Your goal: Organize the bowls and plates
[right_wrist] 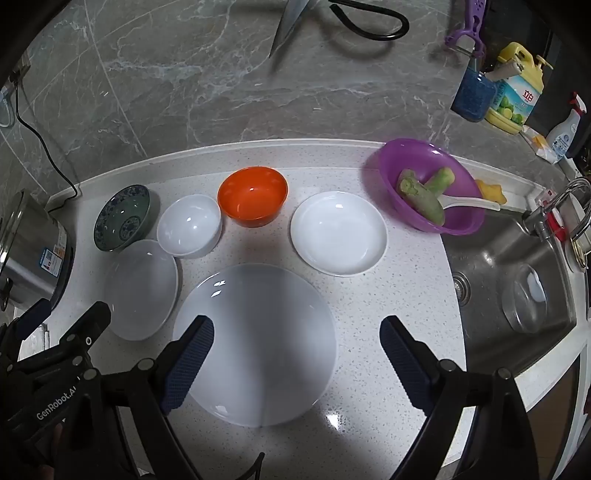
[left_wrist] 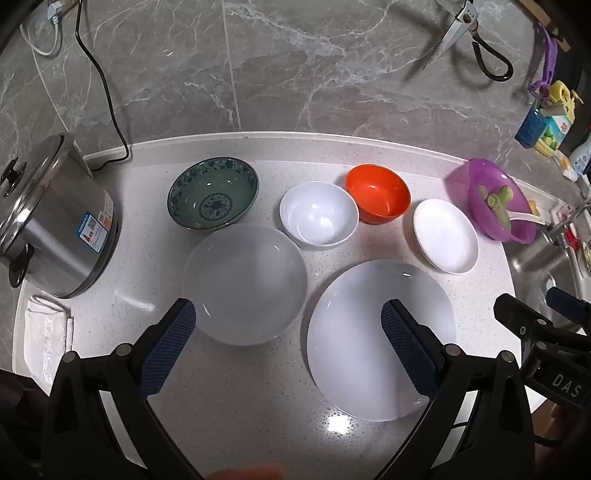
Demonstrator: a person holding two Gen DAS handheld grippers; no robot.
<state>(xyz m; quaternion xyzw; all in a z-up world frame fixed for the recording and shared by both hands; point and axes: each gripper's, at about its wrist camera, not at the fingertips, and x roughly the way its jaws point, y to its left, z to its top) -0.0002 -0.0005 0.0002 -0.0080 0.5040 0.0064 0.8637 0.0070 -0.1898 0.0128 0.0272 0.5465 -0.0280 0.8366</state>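
On the speckled white counter stand a blue-green patterned bowl (left_wrist: 212, 199), a white bowl (left_wrist: 318, 216) and an orange bowl (left_wrist: 377, 199) in a back row. To their right lies a small white plate (left_wrist: 445, 236). Nearer to me are a deep white plate (left_wrist: 245, 284) and a large flat white plate (left_wrist: 351, 332). My left gripper (left_wrist: 288, 310) hovers open over the gap between these two, holding nothing. My right gripper (right_wrist: 295, 323) hangs open above the large plate (right_wrist: 255, 343), also holding nothing.
A steel rice cooker (left_wrist: 55, 221) and a folded cloth (left_wrist: 46, 332) sit at the left. A purple bowl (right_wrist: 432, 184) with vegetable pieces and a spoon stands by the sink (right_wrist: 517, 280) on the right. Scissors (right_wrist: 332, 22) hang on the wall; soap bottles (right_wrist: 513, 88) stand behind.
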